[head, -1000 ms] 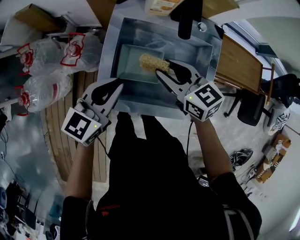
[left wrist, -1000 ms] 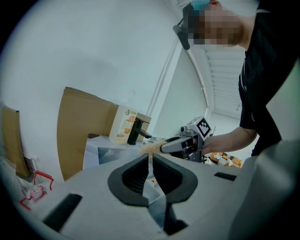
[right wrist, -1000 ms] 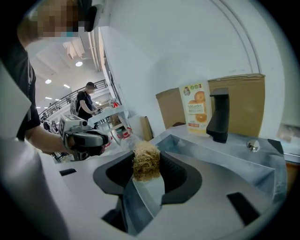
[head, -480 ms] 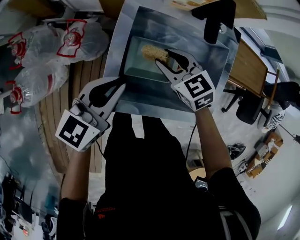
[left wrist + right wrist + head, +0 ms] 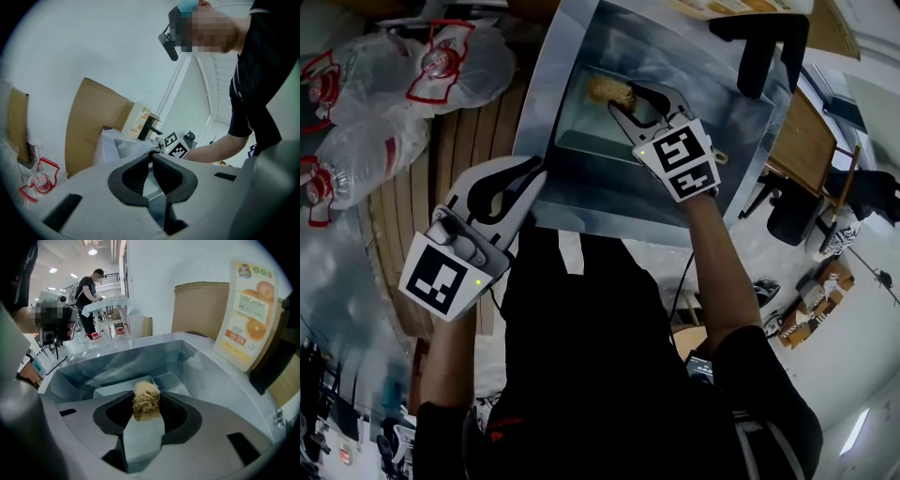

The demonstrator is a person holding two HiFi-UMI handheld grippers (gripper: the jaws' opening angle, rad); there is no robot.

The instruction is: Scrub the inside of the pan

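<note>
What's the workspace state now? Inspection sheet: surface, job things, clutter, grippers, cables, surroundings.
Surface: steel sink, with a black faucet at its far side.
Job's things: rectangular pan lying in the sink basin; fibrous scrubber over the pan's far end, contact unclear.
Clutter: orange-printed carton and cardboard behind the sink.
Grippers: right gripper shut on the scrubber; left gripper shut, empty, at the sink's near-left edge, outside the basin.
Cables: one black cable hanging under the right arm.
Surroundings: tied plastic bags left of the sink; office chair to the right; a person at a distant bench.
</note>
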